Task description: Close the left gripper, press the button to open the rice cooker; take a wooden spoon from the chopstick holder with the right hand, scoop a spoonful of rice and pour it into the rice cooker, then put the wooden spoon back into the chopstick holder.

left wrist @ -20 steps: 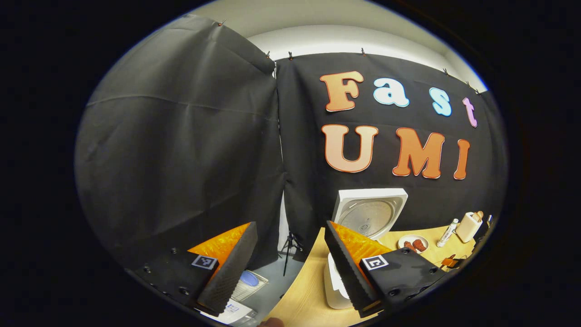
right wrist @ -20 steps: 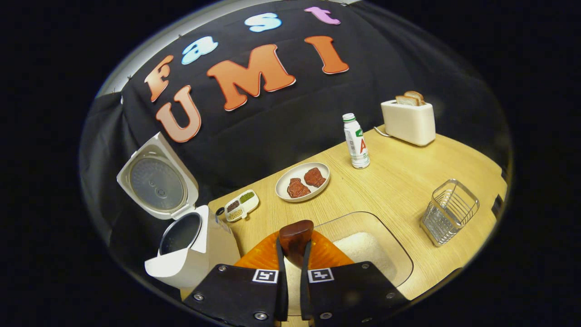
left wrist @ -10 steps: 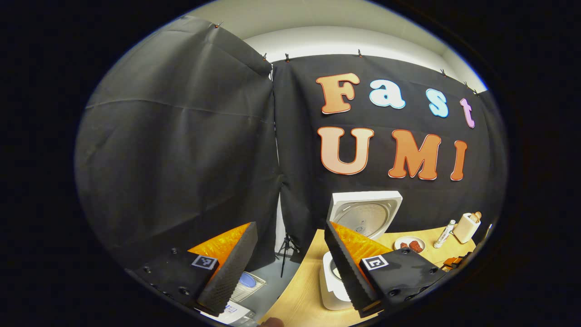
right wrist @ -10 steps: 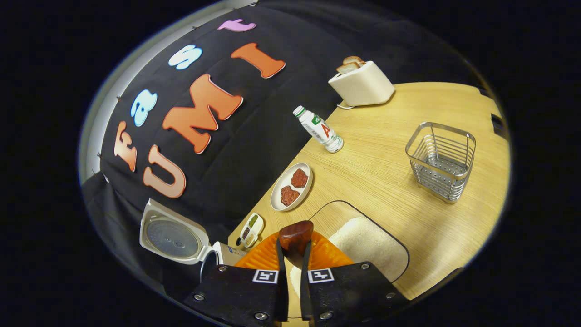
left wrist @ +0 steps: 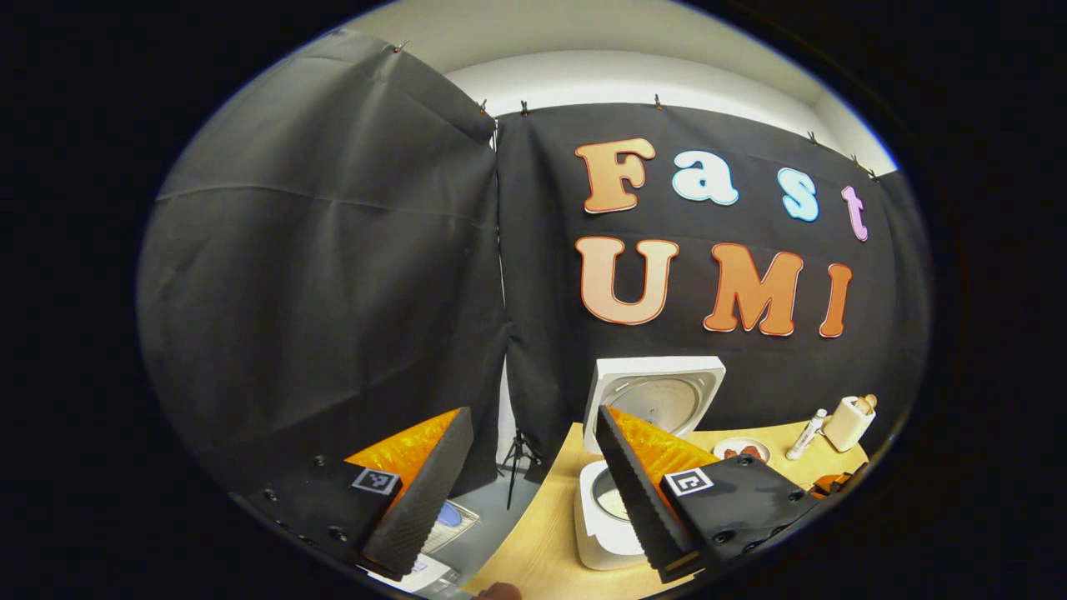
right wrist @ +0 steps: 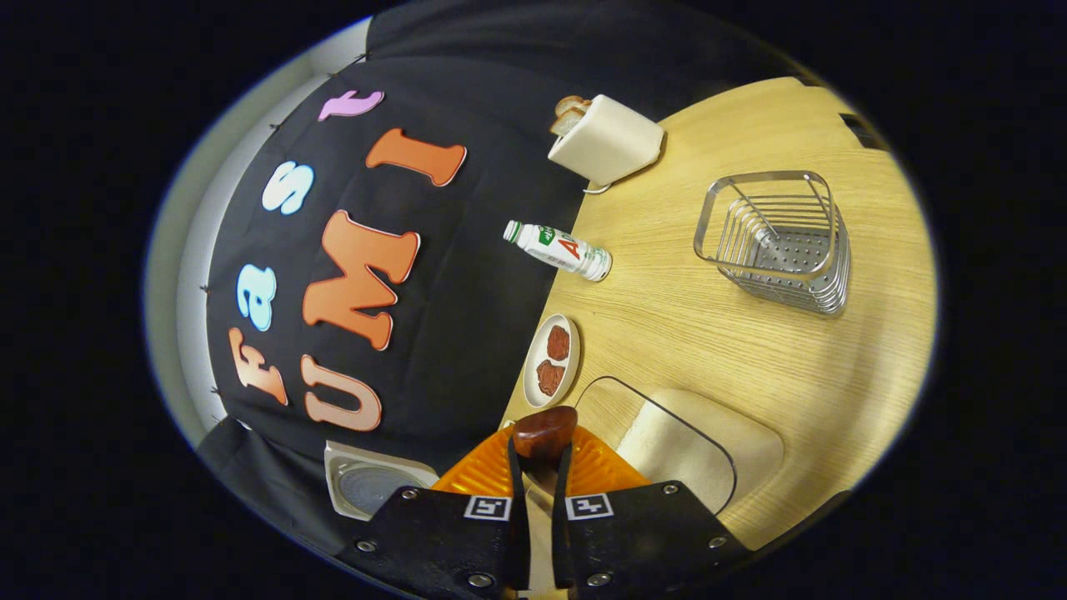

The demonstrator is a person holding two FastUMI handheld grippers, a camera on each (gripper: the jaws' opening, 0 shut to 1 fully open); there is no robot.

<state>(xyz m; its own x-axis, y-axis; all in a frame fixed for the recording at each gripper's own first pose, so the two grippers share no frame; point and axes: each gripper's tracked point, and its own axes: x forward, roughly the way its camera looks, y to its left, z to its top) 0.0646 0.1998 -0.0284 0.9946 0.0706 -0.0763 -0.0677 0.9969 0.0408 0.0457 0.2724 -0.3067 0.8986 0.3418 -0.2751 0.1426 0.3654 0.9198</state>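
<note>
Fingers of the right gripper (right wrist: 534, 462) were clamped on the wooden spoon (right wrist: 543, 433), low in the middle of the right gripper view. Just right of it sat a clear tray of rice (right wrist: 696, 442) on the table (right wrist: 750, 350). The wire chopstick holder (right wrist: 775, 242) stood at the upper right. The left gripper (left wrist: 533, 471) hung with fingers wide apart; behind its right finger the rice cooker (left wrist: 608, 517) stood lid up, apparently with rice inside.
</note>
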